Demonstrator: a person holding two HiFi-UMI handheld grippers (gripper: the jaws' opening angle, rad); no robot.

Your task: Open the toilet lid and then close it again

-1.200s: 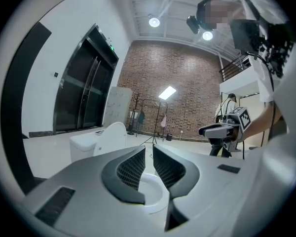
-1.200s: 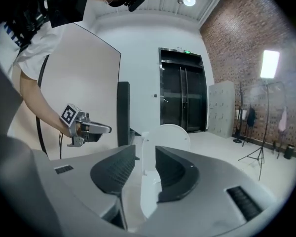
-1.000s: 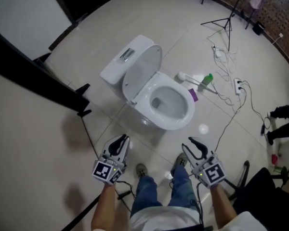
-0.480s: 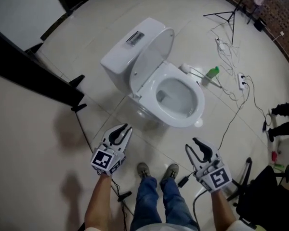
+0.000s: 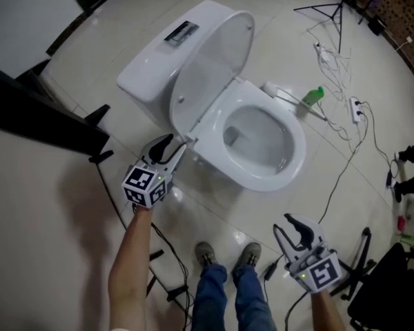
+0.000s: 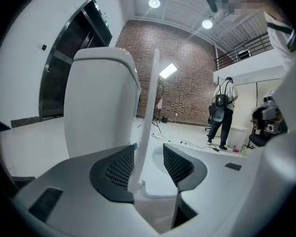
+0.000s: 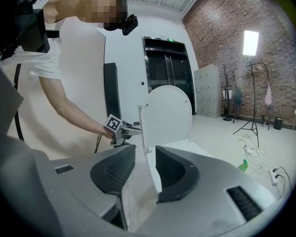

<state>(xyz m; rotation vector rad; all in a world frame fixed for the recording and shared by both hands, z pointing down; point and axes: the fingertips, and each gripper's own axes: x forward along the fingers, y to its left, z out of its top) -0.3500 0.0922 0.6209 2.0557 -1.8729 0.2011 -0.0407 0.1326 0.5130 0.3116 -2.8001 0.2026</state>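
Your right tool (image 5: 297, 227) hangs low by your feet, jaws apart and empty, so it is out of the way. Your left tool (image 5: 174, 147) is at the side edge of the toilet lid (image 5: 217, 61). Its jaws have just been opening, and the thin edge sits between them, not squeezed, likely ready to grab. The white lid stands up against the tank (image 5: 155, 57), behind the open bowl (image 5: 262, 140).

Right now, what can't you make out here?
- Contact: the lid edge stands between the left gripper's fingers, which have just been opening. The left gripper view doesn't settle whether either finger touches it.
- Inside of the bowl: right gripper view, blocked by the right gripper's own fingers.
- Label on the green bottle: head view, too small.
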